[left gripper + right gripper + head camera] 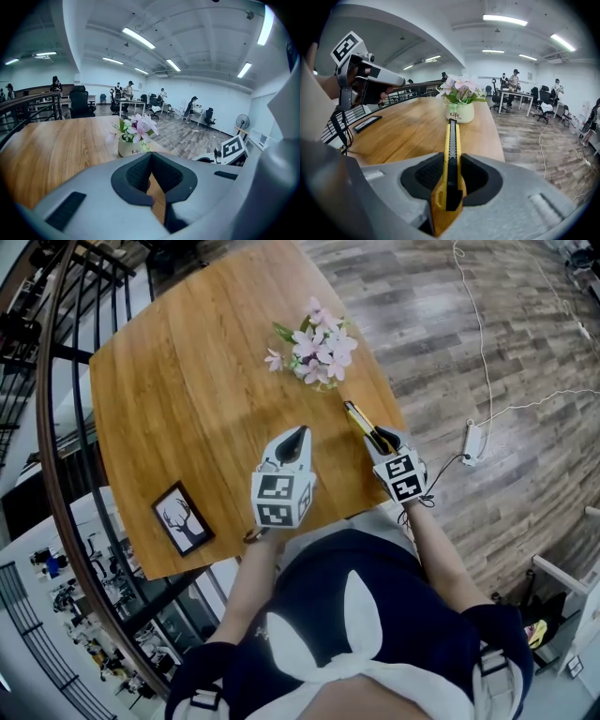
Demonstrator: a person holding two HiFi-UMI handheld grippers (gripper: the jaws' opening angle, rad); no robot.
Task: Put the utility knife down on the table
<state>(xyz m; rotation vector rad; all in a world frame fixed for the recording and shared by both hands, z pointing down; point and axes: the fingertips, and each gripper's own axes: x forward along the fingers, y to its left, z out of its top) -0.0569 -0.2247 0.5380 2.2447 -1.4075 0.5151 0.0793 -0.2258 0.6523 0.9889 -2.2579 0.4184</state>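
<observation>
- Pinching the yellow-and-black plastic utility knife [451, 154] in my right gripper [382, 441], jaws clamped on its back end.
- The rest sticks straight out ahead of the jaws, over the brown wooden table [187, 381], pointing at the white pot of pink flowers [319, 351].
- Left gripper [298, 433] sits alongside, jaws pressed together, empty.

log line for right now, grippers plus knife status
right gripper: shut on utility knife | left gripper: shut, empty | utility knife: over table, tip toward flower pot | set-down: not yet released
</observation>
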